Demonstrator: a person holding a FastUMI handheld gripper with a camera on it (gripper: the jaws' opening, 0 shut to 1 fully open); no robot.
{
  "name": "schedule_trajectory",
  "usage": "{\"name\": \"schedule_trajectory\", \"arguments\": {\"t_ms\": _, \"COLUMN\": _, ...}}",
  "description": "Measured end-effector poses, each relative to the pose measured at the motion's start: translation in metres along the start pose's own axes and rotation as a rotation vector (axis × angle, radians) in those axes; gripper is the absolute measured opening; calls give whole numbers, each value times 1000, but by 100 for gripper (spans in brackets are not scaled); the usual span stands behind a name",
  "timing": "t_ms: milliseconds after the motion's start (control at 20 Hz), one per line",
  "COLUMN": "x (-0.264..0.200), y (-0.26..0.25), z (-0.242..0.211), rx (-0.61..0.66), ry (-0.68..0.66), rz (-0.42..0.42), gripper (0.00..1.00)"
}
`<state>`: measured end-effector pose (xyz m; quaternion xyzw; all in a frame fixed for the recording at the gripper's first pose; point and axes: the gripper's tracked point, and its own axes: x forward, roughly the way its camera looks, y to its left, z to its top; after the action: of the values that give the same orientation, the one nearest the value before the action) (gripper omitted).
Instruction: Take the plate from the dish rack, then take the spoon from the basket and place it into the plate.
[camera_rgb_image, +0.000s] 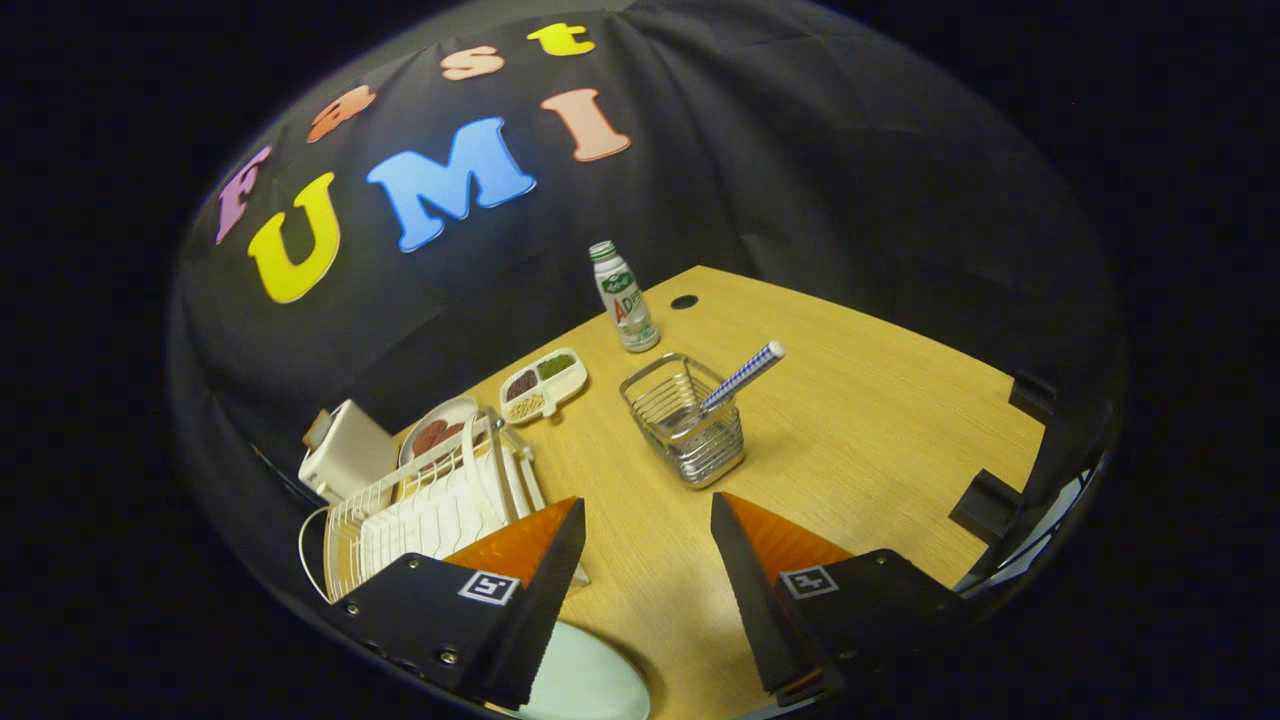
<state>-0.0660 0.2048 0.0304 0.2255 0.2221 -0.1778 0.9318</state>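
The plate (585, 685) is pale green and lies flat on the desk (850, 440), low down beside the left finger of the tongs (648, 530). Part of it is hidden under that finger. The tongs are wide open and hold nothing. Bare desk shows between the two fingers.

The spoon (745, 375) has a blue and white checked handle. It stands tilted in the wire basket (690, 425), and the handle sticks up and out over the rim. The basket is just ahead of the tongs, a little toward the right finger, and it is apart from them.

The white dish rack (430, 505) sits to the left, partly behind the left finger. A plate with something brown on it (435, 432) stands at the back of the rack. A white box (345, 455) is next to the rack, near the black wall.

Past the rack lies a small white tray (545, 385) with three parts. It has bits of food in it, some dark, some green and some tan. Beyond the basket stands a small bottle (625, 300) with a green and white cap. Near the bottle there is a round dark hole (684, 301) in the desk.
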Motion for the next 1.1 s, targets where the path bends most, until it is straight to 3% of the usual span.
{"name": "schedule_trajectory", "arguments": {"t_ms": 550, "x": 67, "y": -48, "z": 55, "rx": 203, "ry": -68, "rz": -150, "gripper": 80}}
{"name": "schedule_trajectory", "arguments": {"t_ms": 700, "x": 80, "y": -54, "z": 60, "rx": 227, "ry": -74, "rz": -160, "gripper": 64}}
{"name": "schedule_trajectory", "arguments": {"t_ms": 900, "x": 91, "y": -57, "z": 58, "rx": 230, "ry": -63, "rz": -161, "gripper": 64}}
{"name": "schedule_trajectory", "arguments": {"t_ms": 950, "x": 90, "y": -55, "z": 58, "rx": 229, "ry": -62, "rz": -156, "gripper": 52}}
{"name": "schedule_trajectory", "arguments": {"t_ms": 1000, "x": 92, "y": -58, "z": 58, "rx": 227, "ry": -63, "rz": -163, "gripper": 31}}
{"name": "schedule_trajectory", "arguments": {"t_ms": 1100, "x": 96, "y": -56, "z": 62, "rx": 238, "ry": -78, "rz": -155, "gripper": 29}}
